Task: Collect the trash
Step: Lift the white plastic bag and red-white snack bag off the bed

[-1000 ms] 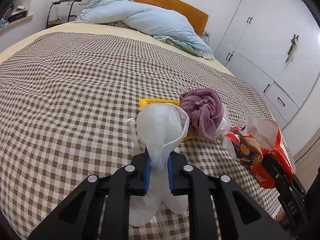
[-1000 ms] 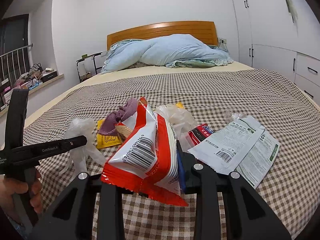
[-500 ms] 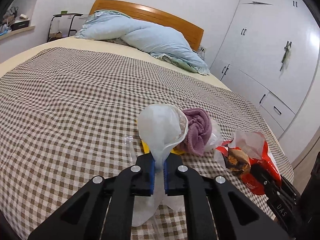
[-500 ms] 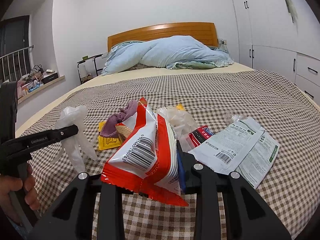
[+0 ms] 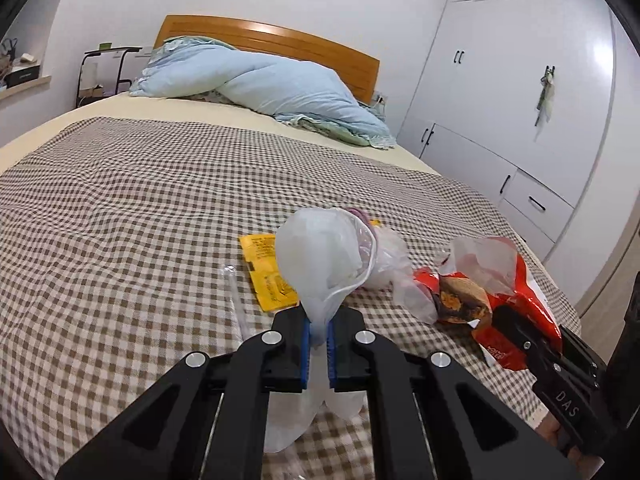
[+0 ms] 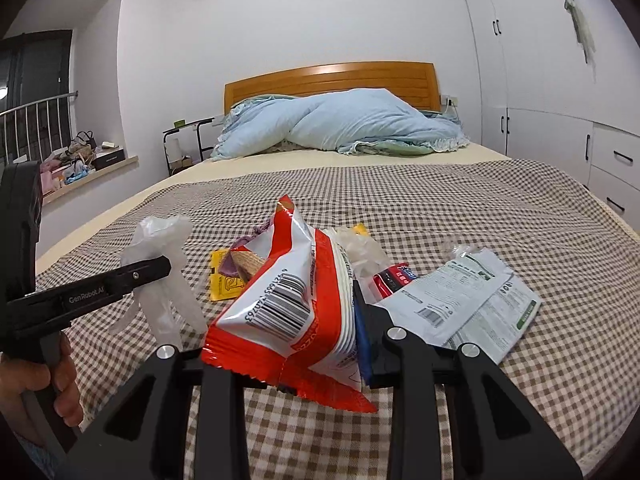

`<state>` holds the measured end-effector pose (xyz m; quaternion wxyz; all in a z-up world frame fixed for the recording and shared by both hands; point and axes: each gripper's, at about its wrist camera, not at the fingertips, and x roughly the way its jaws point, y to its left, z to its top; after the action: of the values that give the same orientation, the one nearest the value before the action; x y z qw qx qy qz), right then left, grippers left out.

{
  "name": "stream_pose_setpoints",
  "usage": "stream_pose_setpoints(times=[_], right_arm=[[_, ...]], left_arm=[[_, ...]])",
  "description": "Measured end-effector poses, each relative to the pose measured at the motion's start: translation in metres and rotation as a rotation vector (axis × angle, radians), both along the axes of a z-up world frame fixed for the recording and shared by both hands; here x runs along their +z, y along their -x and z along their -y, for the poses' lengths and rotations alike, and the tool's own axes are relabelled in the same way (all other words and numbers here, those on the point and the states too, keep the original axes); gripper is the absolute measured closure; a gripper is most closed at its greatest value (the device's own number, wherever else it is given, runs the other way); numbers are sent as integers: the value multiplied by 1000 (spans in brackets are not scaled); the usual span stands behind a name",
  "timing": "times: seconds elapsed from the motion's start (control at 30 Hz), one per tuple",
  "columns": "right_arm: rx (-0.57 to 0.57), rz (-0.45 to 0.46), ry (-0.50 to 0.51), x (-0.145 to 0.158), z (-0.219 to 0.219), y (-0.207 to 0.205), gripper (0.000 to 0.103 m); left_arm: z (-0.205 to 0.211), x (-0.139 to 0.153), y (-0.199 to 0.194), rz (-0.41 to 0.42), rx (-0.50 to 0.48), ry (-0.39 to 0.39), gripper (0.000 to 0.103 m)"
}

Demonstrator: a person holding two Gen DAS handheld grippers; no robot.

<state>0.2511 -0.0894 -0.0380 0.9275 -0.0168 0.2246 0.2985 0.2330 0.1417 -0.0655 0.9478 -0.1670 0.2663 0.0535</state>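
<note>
- Bed [image 5: 120, 208] fills both views; brown-and-white checked cover, wooden headboard, pale blue duvet [image 6: 352, 124] heaped at the head end.
- White wardrobe [image 5: 520, 92] along the wall past the bed's far side, dark handles, drawers lower down.
- White printed wrapper [image 6: 464, 300], flat on the cover at the right of the right wrist view, a small red packet [image 6: 394, 278] just beside its near-left corner.
- Red-and-white snack bag [image 6: 296, 300]: raised off the cover, barcode facing the camera, top torn open with a brown wafer showing at the mouth.
- Right gripper [image 6: 280, 340]: jaws partly apart and pressed on the snack bag's lower end; only the right-hand finger with its blue pad shows, the other is hidden behind the bag.
- Translucent plastic bag [image 5: 324, 256]: bunched, ballooning above the jaws, loose tails hanging below them clear of the cover.
- Left gripper [image 5: 316, 344]: jaws almost fully closed, blue pads pinching the bag's thin neck. A hand [image 6: 36, 384] holds its handle at the left edge of the right wrist view.
- Yellow sachet [image 5: 268, 276]: flat on the cover behind the plastic bag.
- Purple cloth [image 6: 240, 246], mostly hidden behind the snack bag.
- Thin clear plastic strip [image 5: 236, 296] lying left of the sachet.
</note>
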Motion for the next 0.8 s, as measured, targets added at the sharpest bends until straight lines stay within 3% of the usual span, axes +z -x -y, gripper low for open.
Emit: stream_pose_setpoints(times=[0.53,0.8], right_arm=[[-18,47,1,-1,42,46,73],[-22,34,-5,-7,62,68,73]], left_arm=[[49,13,55,67,-32,-15,100],[70,7,79,47,-54,-10,100]])
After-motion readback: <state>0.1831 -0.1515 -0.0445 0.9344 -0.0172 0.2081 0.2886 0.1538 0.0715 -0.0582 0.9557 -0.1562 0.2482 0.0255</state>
